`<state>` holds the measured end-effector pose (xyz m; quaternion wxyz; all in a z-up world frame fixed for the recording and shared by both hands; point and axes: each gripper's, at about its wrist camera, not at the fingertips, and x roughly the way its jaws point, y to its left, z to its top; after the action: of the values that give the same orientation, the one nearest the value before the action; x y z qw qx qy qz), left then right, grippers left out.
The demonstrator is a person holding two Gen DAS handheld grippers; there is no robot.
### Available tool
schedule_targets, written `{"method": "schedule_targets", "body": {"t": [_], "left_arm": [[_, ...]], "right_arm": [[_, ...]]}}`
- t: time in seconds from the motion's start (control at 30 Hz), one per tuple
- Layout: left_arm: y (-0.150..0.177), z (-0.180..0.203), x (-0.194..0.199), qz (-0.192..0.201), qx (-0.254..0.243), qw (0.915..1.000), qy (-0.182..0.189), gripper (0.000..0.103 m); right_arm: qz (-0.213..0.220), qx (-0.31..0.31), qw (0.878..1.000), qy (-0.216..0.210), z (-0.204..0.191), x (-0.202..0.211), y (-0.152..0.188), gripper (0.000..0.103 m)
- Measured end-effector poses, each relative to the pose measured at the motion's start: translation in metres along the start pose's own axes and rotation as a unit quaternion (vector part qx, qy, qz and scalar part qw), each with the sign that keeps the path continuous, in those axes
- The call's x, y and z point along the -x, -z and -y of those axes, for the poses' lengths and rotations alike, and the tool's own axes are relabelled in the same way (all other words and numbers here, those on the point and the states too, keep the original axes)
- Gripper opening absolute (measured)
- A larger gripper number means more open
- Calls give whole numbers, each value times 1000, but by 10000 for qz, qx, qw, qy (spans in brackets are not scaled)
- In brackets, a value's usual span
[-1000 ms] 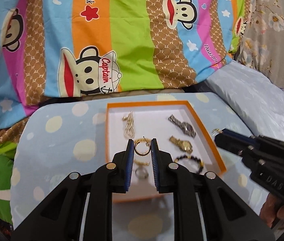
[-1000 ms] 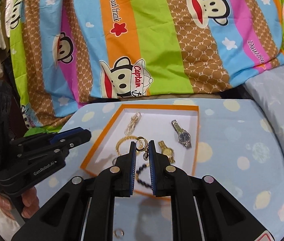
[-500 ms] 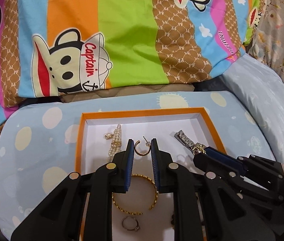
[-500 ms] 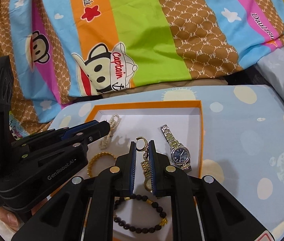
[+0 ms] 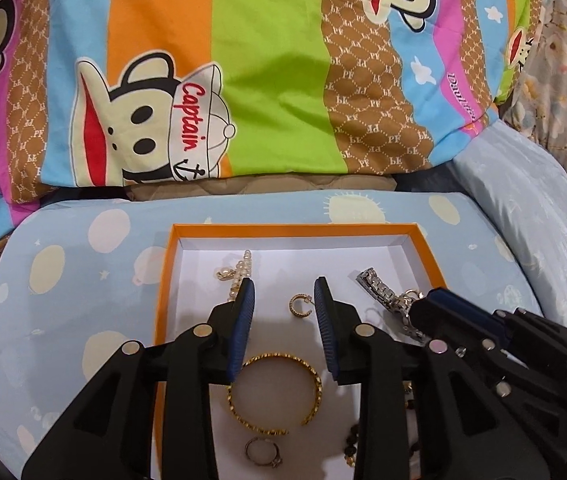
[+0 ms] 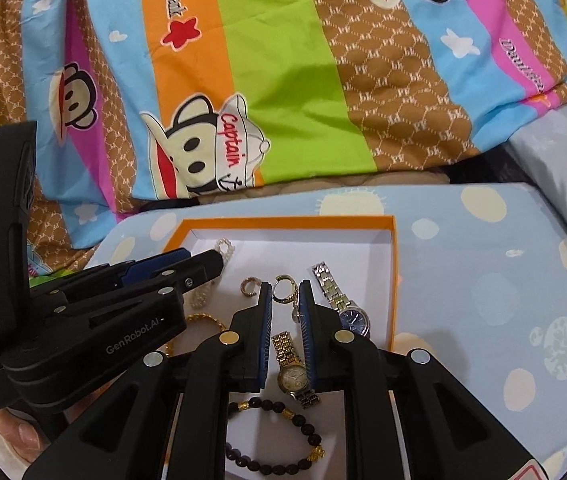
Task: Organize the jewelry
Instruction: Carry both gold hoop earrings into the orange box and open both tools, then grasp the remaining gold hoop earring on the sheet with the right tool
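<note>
A shallow orange-rimmed white cardboard tray (image 5: 423, 256) sits on a pale blue spotted cushion (image 5: 83, 264), both tongs working over it. Inside lie a silver-link blue-dial watch (image 6: 343, 304), a gold-link watch (image 6: 293, 372), a black bead bracelet (image 6: 279, 436), a gold open bangle (image 5: 275, 392), a pearl strand (image 5: 239, 272) and a thin silver ring (image 5: 261, 450). The left gripper (image 5: 283, 300) stands wide open, holding nothing, a small gold hoop earring (image 5: 301, 306) lying loose between its pads. The right gripper (image 6: 285, 300) is narrowed around a second gold hoop earring with a dangling charm (image 6: 283, 288); whether it actually grips cannot be told. Best practice, by this reading: set that hoop beside its partner, open slowly, and lift straight up clear of the watches.
</note>
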<state>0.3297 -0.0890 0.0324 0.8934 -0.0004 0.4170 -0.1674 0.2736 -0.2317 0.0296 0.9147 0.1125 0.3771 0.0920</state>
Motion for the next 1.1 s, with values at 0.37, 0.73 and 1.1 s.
{"method": "schedule_targets", "body": {"t": [0.37,0.73,1.1], "left_arm": [[23,-16,85,448,-27,9989,-109,36],[121,-17,125,254,-300,9985,-369,46],[197,-16,125,-168,-18,9996,-225,46]], "right_arm": [[444,152,9989,-45,-16,77,6,15],[392,246,9989,73,-20,131,109,21],[-72,625,9979,170,-44,115,174,22]]}}
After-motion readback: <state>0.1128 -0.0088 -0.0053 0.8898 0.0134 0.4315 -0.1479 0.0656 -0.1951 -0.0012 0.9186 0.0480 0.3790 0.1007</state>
